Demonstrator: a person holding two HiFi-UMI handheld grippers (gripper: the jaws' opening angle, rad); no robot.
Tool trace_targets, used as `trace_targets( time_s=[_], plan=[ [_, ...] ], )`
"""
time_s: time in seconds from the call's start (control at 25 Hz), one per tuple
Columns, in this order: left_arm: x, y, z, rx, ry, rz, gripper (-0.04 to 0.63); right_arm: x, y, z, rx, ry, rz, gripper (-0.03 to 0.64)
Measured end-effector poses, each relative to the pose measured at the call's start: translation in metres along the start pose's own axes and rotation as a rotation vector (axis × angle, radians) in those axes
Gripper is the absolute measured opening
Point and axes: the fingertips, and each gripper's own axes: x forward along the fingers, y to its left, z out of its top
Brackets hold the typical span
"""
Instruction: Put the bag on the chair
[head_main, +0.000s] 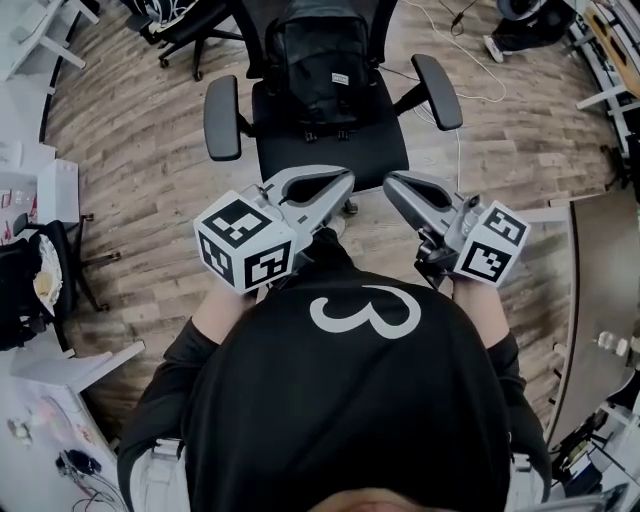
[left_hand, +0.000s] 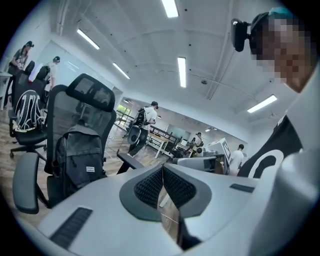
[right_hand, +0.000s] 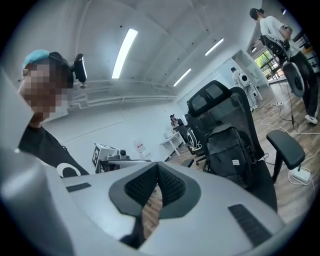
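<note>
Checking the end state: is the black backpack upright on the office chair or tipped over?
Upright. The black fabric backpack stands on the seat of the black mesh office chair, resting against its backrest, top end up.
</note>
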Motion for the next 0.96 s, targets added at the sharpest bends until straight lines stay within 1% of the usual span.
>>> trace_targets(
  time_s=[0.16, 0.4, 0.68, 0.96],
  plan=[
    [-0.005, -0.022, 0.003, 0.03, -0.009, -0.008, 0.017, -0.013, 0.011, 0.002, 0.02, -0.034, 0.02, 0.026],
    [-0.008, -0.049, 0.003, 0.081, -0.009, -0.009, 0.017, -0.025, 0.027, 0.004, -0.011, -0.042, 0.038, 0.026],
    [-0.01, -0.068, -0.003, 0.091, -0.013, 0.021, 0.017, -0.041, 0.04, -0.004, -0.027, -0.041, 0.051, 0.026],
    [-0.002, -0.087, -0.003, 0.065, -0.03, 0.021, 0.017, -0.063, 0.04, -0.005, 0.022, -0.057, 0.068, 0.025]
  ],
)
